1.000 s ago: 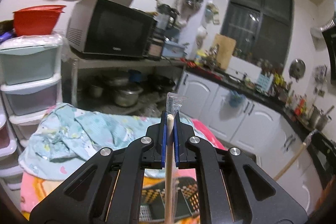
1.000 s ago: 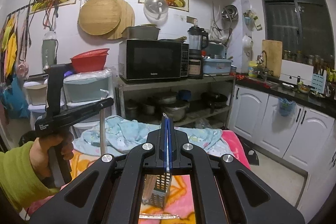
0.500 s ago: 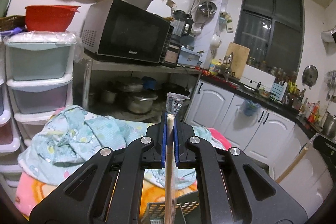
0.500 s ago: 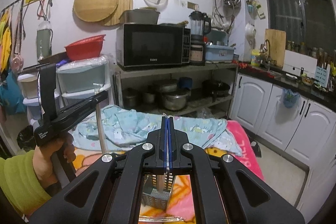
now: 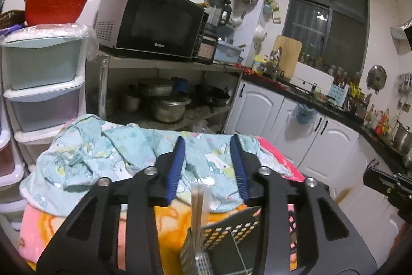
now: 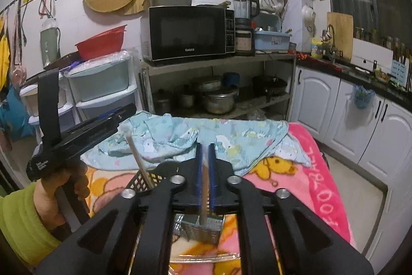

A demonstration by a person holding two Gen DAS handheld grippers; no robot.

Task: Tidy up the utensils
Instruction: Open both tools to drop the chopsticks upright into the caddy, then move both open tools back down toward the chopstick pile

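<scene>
My left gripper (image 5: 207, 166) is open and empty above a black perforated utensil holder (image 5: 231, 231). A pair of wooden chopsticks in a clear sleeve (image 5: 197, 210) stands in the holder just below the jaws. In the right wrist view the same chopsticks (image 6: 137, 161) lean out of the holder (image 6: 140, 181), with the left gripper (image 6: 77, 130) above them. My right gripper (image 6: 204, 172) is shut on another wooden chopstick (image 6: 204, 200), whose lower end reaches down to a metal mesh holder (image 6: 200, 231).
The holders stand on a pink and orange blanket (image 6: 309, 172) with a light blue patterned cloth (image 6: 206, 133) bunched at its far side. Behind are stacked plastic drawers (image 5: 43, 84), a shelf with a microwave (image 6: 188, 32) and pots, and white cabinets (image 6: 347, 115) on the right.
My left gripper opened and let go of the chopsticks, which now stand in the black holder. My right gripper has tilted down toward the holders.
</scene>
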